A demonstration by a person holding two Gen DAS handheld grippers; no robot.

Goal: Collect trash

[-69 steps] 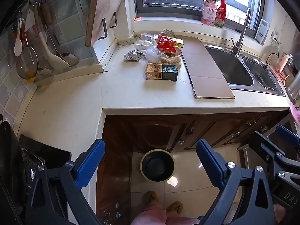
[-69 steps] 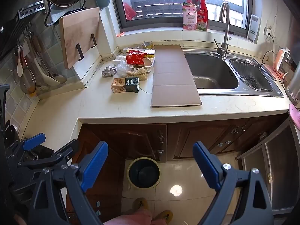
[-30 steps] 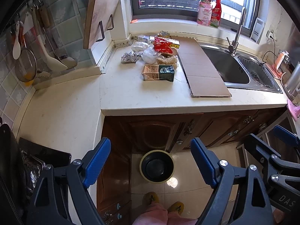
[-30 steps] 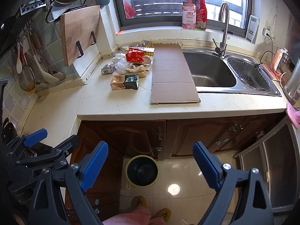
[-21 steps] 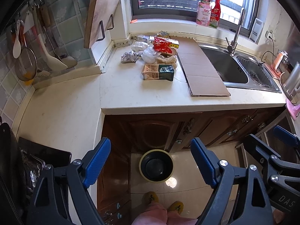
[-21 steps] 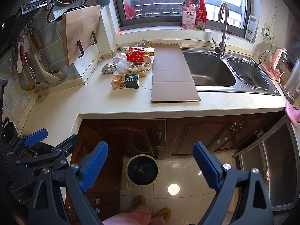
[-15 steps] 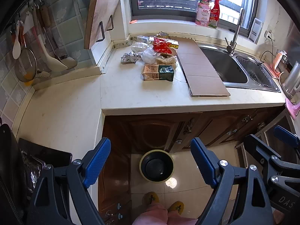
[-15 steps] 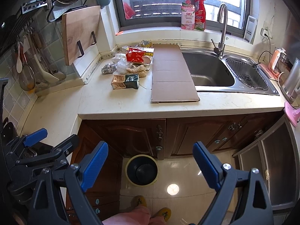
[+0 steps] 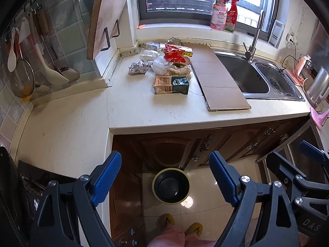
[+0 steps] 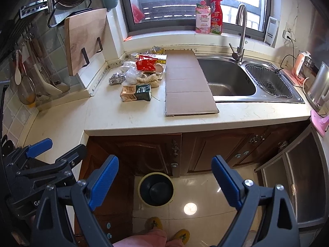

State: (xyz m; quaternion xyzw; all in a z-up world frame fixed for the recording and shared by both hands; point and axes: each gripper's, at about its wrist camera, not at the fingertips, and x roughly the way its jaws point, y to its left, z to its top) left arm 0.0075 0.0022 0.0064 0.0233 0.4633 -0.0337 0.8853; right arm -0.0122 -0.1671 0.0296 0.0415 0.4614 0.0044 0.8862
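L gripper (image 9: pixel 164 177) and R gripper (image 10: pixel 165 178) both spread wide, nothing held, above floor in front of cabinets. Trash on counter (image 9: pixel 144 111) near back corner: carton (image 9: pixel 171 84) lying flat at front, foil (image 9: pixel 137 67), red bag (image 9: pixel 173 53), clear bag (image 9: pixel 159 66) behind it. Cardboard (image 9: pixel 218 78) just beside, toward sink (image 9: pixel 242 76). Bin (image 9: pixel 171 185) on floor below.

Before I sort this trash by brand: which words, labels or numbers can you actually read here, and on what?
"立白": pink soap bottle on the windowsill.
"DAS", cut off: body of the right gripper, seen from the left wrist view.
Red spray bottle: label too blurred.
Carton lying on the counter: print too small.
Red snack bag and yellow box: print unreadable.
Both grippers are open and empty.
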